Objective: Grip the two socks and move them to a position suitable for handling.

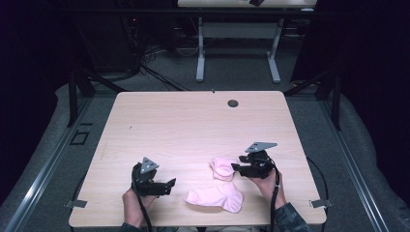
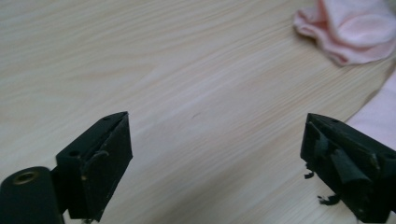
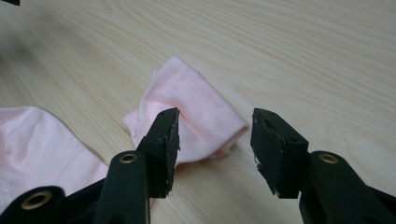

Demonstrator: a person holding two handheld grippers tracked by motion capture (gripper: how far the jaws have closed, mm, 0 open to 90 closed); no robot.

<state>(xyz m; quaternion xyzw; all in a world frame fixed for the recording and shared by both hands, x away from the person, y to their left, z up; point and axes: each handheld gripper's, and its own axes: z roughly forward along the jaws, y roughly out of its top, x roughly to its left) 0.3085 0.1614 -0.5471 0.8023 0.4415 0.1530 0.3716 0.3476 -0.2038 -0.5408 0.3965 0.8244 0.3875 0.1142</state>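
1. The light wooden surface lies nearest the camera, bearing two pink fabric socks, apparently unpaired.
2. The flat pink sock lies between the grippers.
3. The bunched pink sock lies just ahead of the right gripper, jaws spread, empty.
4. The left gripper is spread wide, empty.

Count: 2 pink socks, 1 folded small and 1 lying flat. 2 grippers, 1 left and 1 right. 1 tabletop. 1 second table behind on the floor.
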